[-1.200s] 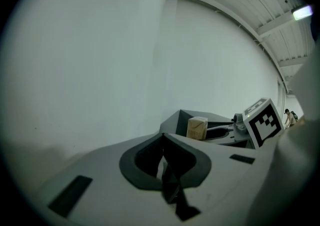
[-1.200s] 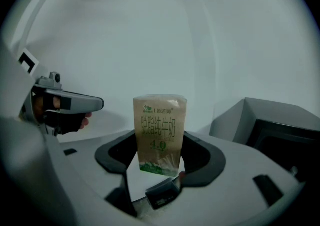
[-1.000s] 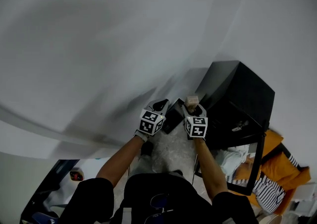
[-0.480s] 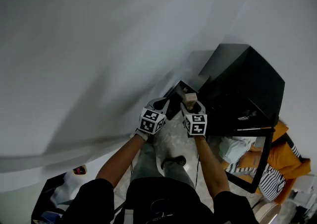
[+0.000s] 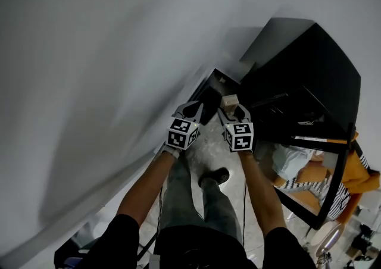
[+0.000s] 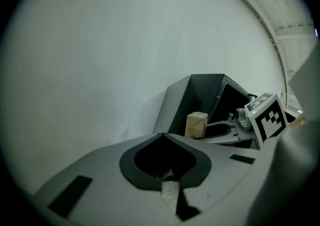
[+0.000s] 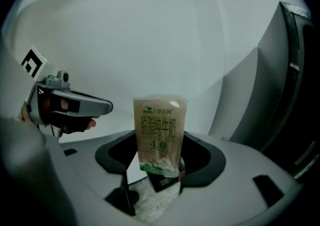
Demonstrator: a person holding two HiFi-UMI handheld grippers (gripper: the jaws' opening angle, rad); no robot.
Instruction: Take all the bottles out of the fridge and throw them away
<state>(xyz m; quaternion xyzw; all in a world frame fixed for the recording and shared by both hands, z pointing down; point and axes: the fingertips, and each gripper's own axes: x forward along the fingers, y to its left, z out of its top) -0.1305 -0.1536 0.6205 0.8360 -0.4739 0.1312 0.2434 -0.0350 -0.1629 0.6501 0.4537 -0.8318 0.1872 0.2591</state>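
Up front, between the wall [image 5: 89,53] and the fridge [image 5: 309,71], the right gripper [image 5: 233,110] has its jaws clamped on the lower end of a milk carton [image 5: 230,103]. The left gripper [image 5: 190,110] has its jaws pressed together with nothing in them.

Compared to a second ago the whole view has swung. The black fridge with its open door has slid up and to the right, and so has the dark box [image 5: 208,92] by the wall, while both grippers kept their pose. So I'd guess the carton's out of the fridge and mid-carry to get binned, maybe in that box.

Carton's upright, long axis vertical, top up, printed face toward the right gripper's camera.
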